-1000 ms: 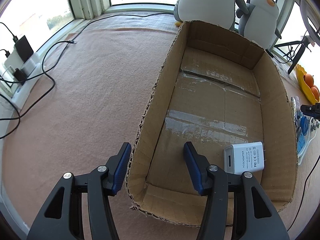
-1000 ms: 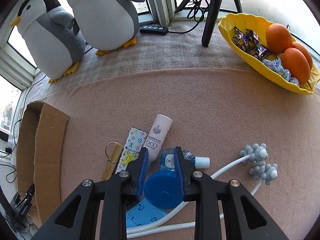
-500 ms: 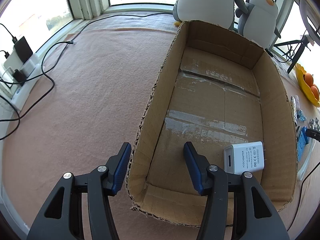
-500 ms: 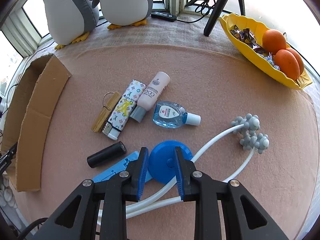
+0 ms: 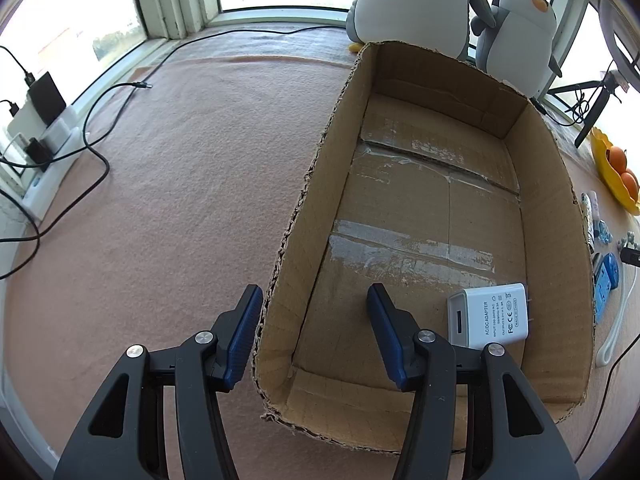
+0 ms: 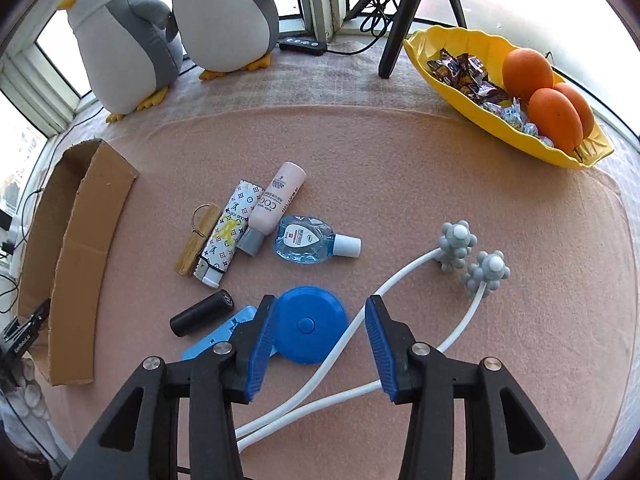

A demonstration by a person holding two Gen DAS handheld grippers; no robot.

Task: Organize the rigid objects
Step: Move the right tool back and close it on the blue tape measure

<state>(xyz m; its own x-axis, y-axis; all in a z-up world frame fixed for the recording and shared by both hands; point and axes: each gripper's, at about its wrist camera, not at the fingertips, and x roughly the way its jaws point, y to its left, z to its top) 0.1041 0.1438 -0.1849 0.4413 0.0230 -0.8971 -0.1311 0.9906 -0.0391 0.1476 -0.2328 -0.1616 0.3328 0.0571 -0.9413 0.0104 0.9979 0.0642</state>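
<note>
My left gripper [image 5: 314,288] is open and straddles the near left wall of the cardboard box [image 5: 400,64] without pressing it. A white power adapter [image 5: 488,316] lies inside at the near right. My right gripper [image 6: 320,300] hangs over the pink mat, jaws opening. A blue round tape measure [image 6: 312,324] lies between its tips with a gap to the right pad. Around it are a black cylinder [image 6: 202,313], a light blue flat piece [image 6: 216,340] and a white massager with grey knobbed heads [image 6: 456,244]. Farther off lie a patterned lighter [image 6: 228,236], a pink tube [image 6: 276,200], a blue bottle [image 6: 304,240] and a wooden piece [image 6: 198,240].
Two plush penguins [image 6: 124,40] stand at the mat's far edge beside a tripod [image 6: 396,32]. A yellow dish [image 6: 500,120] with oranges and sweets sits at the far right. The box [image 6: 80,248] lies left of the loose items. Cables and a power strip [image 5: 44,140] run along the left windowsill.
My right gripper has drawn back from the cluster of items, and its jaws have spread wide around the blue tape measure. The left gripper and the box have not moved.
</note>
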